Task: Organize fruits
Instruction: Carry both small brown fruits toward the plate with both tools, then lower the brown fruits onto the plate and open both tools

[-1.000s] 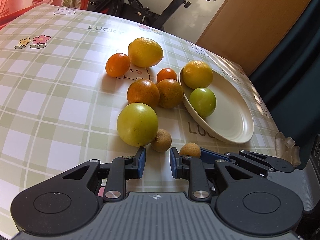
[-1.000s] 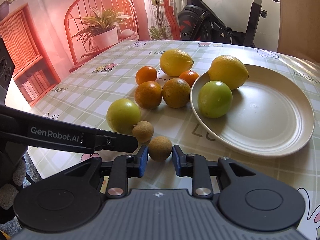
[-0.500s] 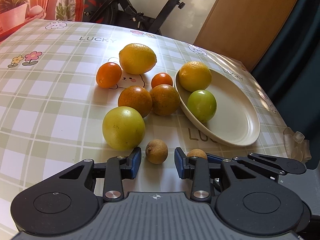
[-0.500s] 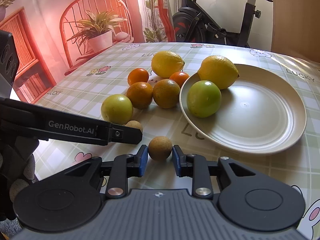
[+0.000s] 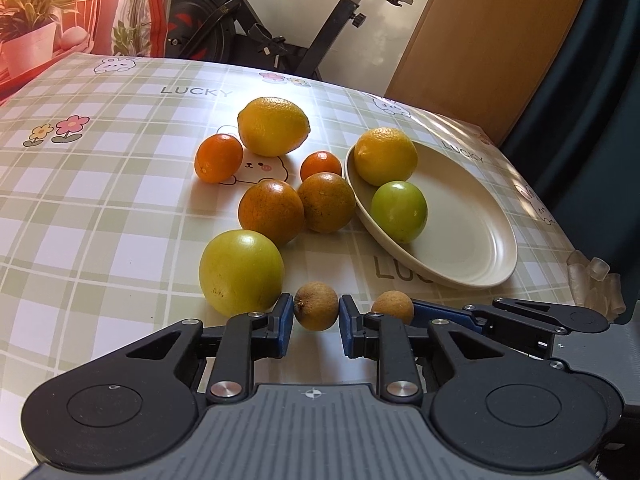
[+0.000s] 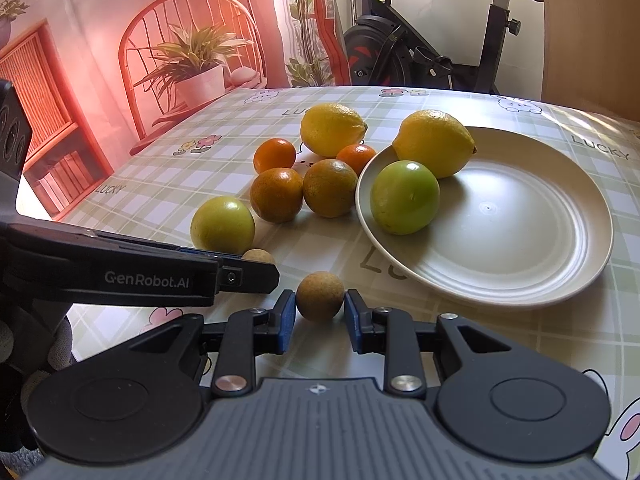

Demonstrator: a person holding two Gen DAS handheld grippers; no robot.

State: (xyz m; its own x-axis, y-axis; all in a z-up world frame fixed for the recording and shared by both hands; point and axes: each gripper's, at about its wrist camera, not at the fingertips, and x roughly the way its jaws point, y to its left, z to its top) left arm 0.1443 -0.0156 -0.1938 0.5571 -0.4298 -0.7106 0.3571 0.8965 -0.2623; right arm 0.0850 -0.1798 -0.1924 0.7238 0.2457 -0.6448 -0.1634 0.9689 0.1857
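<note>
Brown, rough-skinned longan [image 5: 316, 306], small and round: on the counter [image 5: 100, 208], between the blue pads of the left tongs [image 5: 313, 320]. Pads sit close on both sides; whether they press the skin or stand a hair apart cannot be told.

Second brown longan [image 6: 320, 297]: on the counter between the pads of the right tongs [image 6: 319, 316], just short of the plate's near rim. Both pads appear to touch it; firm grip not certain.

Cream plate [image 6: 520, 248]: right of the loose fruit, flat on the counter. Holds a yellow lemon [image 6: 434, 143] at its far left edge and a green round fruit [image 6: 404, 197] just in front of it, the two touching or nearly so.

Loose fruit on the counter, left of the plate:
- large yellow-green fruit [image 5: 241, 272], just beside the left pad of the left tongs;
- two dull orange citrus [image 5: 271, 212] [image 5: 326, 202], side by side and touching, the right one against the plate rim;
- two small bright mandarins [image 5: 219, 158] [image 5: 321, 166], further back;
- second lemon [image 5: 274, 126], furthest back.

Counter cover: green-and-white check with rabbits, flowers and the word LUCKY.

Beyond the counter: exercise bike [image 5: 280, 20].
</note>
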